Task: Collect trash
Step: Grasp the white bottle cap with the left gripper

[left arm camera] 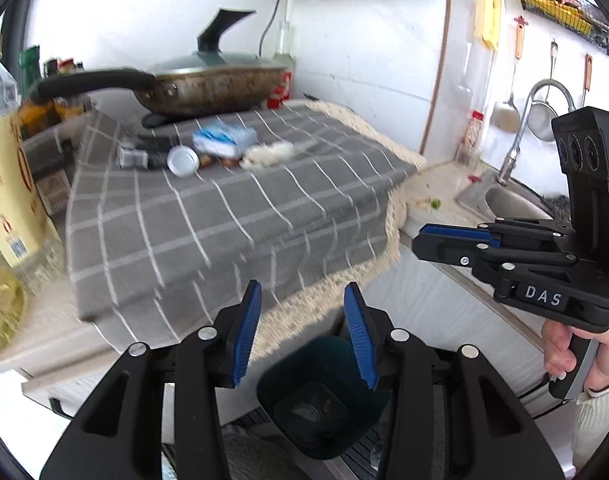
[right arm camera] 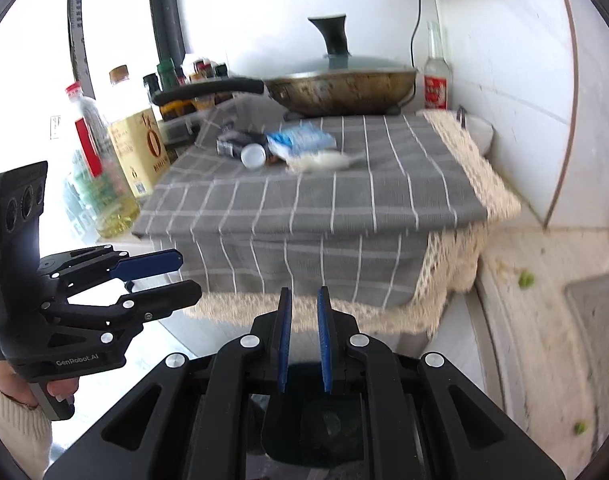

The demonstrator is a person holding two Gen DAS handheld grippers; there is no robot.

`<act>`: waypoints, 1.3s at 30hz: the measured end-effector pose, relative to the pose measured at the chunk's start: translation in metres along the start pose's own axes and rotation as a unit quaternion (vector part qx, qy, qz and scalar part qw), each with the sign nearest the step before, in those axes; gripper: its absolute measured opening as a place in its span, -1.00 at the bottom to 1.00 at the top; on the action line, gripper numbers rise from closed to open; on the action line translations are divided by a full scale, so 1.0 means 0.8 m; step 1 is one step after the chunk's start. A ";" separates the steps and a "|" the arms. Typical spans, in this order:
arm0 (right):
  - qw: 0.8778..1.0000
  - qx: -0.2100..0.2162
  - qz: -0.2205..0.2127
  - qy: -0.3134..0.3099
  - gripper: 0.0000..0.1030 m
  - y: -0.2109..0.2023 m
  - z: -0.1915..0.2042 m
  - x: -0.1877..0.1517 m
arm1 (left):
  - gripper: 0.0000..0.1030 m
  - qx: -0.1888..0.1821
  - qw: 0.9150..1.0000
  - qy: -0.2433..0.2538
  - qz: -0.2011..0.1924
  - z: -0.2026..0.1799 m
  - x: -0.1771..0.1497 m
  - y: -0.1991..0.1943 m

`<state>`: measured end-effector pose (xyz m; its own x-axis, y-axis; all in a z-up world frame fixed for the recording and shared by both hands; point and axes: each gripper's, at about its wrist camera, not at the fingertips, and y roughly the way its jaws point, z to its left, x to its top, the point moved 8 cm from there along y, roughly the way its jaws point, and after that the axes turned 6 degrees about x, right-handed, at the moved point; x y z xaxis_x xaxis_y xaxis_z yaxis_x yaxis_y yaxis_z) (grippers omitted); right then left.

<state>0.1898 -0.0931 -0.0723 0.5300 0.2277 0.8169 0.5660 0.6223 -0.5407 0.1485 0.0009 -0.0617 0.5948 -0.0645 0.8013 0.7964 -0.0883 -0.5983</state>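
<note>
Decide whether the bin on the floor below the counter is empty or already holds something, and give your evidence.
Not empty. The left wrist view looks straight down into the open bin, and a few small bits lie on its dark bottom. What they are is too blurred to tell.

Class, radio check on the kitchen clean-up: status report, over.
Left gripper open, empty, over the bin. Right gripper narrowly open, empty. Trash pile on grey cloth, untouched. Path unobstructed.
</note>
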 end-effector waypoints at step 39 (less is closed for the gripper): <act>0.993 0.052 -0.039 0.093 -0.20 0.125 -0.085 0.120 | -0.37 0.068 0.996 -0.028 0.058 0.132 0.125 0.171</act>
<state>0.3403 -0.0600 -0.0618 0.6001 0.0383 0.7990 0.5466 0.7096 -0.4447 0.3286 0.0873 -0.0635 0.6853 -0.0107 0.7282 0.7276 0.0519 -0.6840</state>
